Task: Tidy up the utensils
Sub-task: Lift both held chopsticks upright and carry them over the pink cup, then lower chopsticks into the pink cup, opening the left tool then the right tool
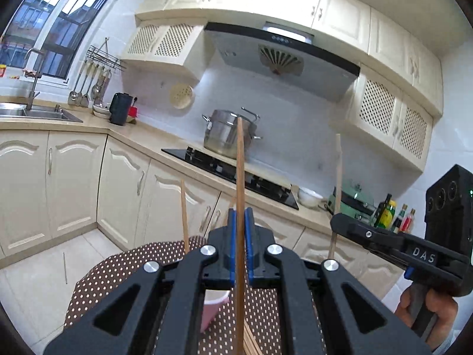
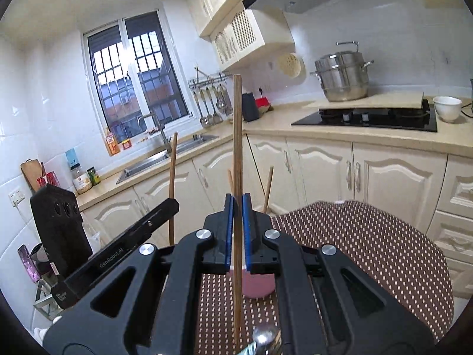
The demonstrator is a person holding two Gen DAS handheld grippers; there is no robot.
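We've got the left gripper [image 1: 240, 230] clenched on a chopstick [image 1: 240, 177] that stands upright through the centre of its frame, and the right gripper [image 2: 238, 222] clamped the same way on its own chopstick [image 2: 237, 136], also upright at centre. Just below and behind both sets of blue pads sits the pink cup [image 2: 258, 284], low in the middle of the frame on the polka-dot bench [image 2: 369, 254], with two more sticks [image 2: 268, 189] rising from it. Further out, the steel pot [image 2: 343, 77] sits at upper right on the counter by the hob.
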